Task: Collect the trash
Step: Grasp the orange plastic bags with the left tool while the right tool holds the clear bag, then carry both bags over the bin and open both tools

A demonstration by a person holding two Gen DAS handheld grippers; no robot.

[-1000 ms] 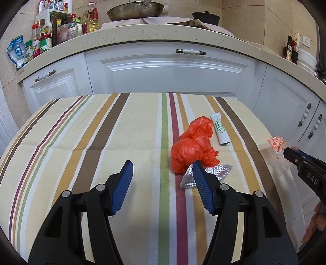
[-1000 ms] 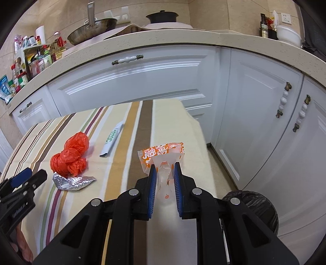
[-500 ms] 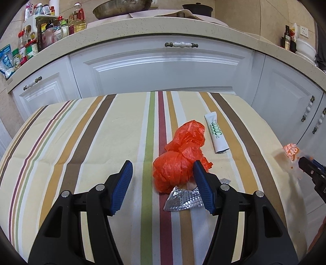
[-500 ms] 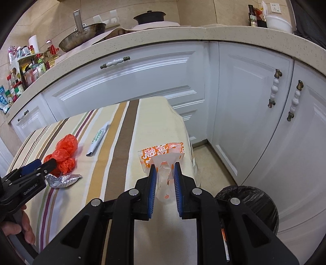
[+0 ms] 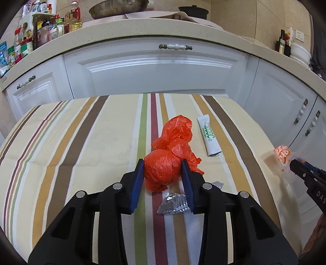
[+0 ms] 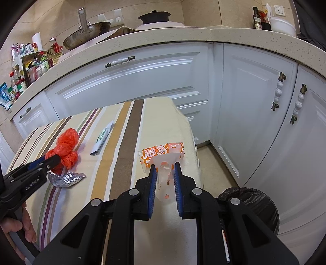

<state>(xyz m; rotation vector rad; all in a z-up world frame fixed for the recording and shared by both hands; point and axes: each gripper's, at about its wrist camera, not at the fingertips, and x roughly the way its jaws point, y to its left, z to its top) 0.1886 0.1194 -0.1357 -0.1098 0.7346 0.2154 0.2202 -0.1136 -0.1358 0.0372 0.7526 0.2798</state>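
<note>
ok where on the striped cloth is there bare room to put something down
The striped cloth is bare across its whole left half, left of the orange plastic bag. Crowded right of centre: bag, foil wrapper and white tube sit close together. A narrow strip runs past the tube to the right edge.

Striped tablecloth [image 5: 85,142], white cabinets [image 5: 159,71], speckled countertop [image 6: 203,35], wok [image 6: 87,34], black pot [image 6: 154,16], condiment bottles [image 5: 49,24]

My two wrist cameras look forward and down along my fingers, close over the striped table [image 5: 81,142]; both see the orange bag [image 5: 173,142].
</note>
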